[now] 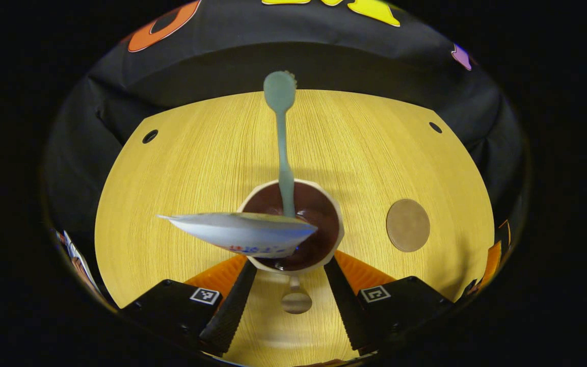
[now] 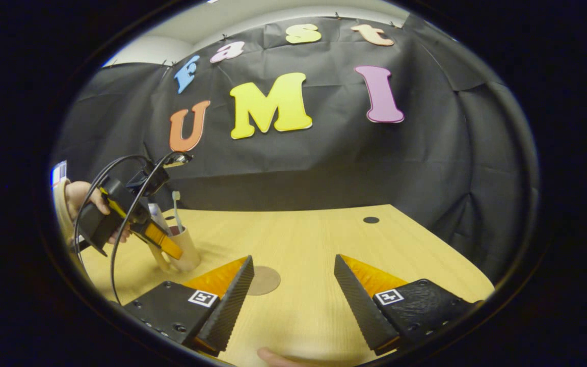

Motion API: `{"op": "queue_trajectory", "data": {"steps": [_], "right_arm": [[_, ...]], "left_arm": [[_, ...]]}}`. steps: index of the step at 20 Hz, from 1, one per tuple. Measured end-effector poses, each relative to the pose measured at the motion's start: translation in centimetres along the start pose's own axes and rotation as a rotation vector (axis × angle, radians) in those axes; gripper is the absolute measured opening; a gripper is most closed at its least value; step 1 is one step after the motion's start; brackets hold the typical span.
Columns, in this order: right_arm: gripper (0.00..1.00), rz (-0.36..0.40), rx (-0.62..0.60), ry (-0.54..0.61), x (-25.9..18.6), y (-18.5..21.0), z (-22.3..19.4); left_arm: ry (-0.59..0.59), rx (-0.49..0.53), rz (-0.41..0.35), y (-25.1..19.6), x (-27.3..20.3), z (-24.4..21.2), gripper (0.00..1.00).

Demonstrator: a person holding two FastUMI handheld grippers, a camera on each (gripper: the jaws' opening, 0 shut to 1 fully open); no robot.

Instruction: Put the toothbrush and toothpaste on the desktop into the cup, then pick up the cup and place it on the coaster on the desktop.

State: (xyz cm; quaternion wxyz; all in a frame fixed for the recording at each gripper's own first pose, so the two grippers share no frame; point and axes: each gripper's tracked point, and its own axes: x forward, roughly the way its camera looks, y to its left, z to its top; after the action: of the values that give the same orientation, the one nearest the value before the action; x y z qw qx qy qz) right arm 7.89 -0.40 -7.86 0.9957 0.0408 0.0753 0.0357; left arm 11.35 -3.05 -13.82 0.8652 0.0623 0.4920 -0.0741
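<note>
Left hand-held gripper (image 1: 290, 267) spread around cup (image 1: 293, 224) — perhaps touching, toothbrush (image 1: 282, 137) and toothpaste (image 1: 242, 233) inside

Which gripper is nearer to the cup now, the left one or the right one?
Left. The left gripper has its fingers on either side of the cup. The right gripper hovers open above the table, near the coaster, apart from the cup.

pale wood-grain desktop (image 1: 196, 168), smooth with a soft sheen, and at 3 o'clock of the cup (image 1: 337, 214) a flat matt coaster (image 1: 407, 225), cork-like. glossy dark inside to the cup, matt pale outside; smooth plastic toothbrush (image 1: 284, 153); slick toothpaste (image 1: 242, 233) tube. ridged, rough-looking fingers (image 1: 232, 300); creased matt cloth wall (image 2: 324, 168).
</note>
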Motion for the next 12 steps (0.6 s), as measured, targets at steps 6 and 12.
{"op": "queue_trajectory", "data": {"steps": [6,12], "right_arm": [[0.96,0.018,0.035,0.025,0.0,0.3,-0.7],[0.96,0.014,0.056,0.030,-0.3,0.0,-1.0]], "left_arm": [[0.004,0.007,-0.006,-1.2,-0.7,2.1,0.78],[0.026,-0.026,-0.019,-2.9,-1.2,4.6,0.30]]}}
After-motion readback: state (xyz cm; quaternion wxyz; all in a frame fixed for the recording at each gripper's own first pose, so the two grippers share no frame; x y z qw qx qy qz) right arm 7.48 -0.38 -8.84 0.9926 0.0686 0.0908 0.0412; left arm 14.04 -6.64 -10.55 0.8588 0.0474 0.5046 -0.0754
